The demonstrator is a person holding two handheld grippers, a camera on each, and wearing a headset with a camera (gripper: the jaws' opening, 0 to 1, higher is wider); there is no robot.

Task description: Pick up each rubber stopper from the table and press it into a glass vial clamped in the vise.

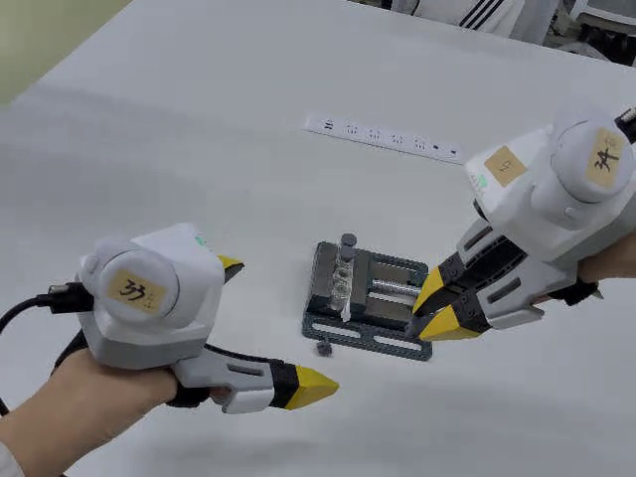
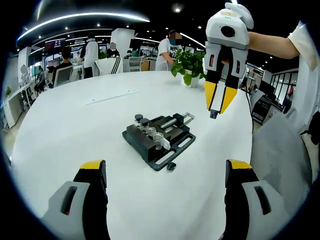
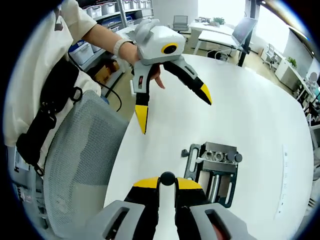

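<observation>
**benchnewb:** What did the white worktop (image 1: 199, 149) look like in that shot?

**vise_guy:** Biggest stuff first. The left hand-held gripper (image 1: 271, 325) sat at the lower left of the head view, jaws spread really wide with nothing in them. The right hand-held gripper (image 1: 434, 310) was at the right, tips just off the right end of the vise and jaws almost closed. In its own view it had a small dark rubber stopper (image 3: 167, 178) pinched right at the tips.

**benchnewb:** And the vise?

**vise_guy:** The dark vise (image 1: 373, 298) was in the middle of the frame, flat on the worktop, between the two grippers. A white power strip (image 1: 383, 137) lay further up, well apart from it.

**benchnewb:** Vials?

**vise_guy:** The glass vials (image 1: 343, 283) stood upright in the clamp at the left end of the vise, at least one already capped dark. A loose stopper (image 1: 324, 349) lay on the worktop just below the vise's lower left corner.
</observation>
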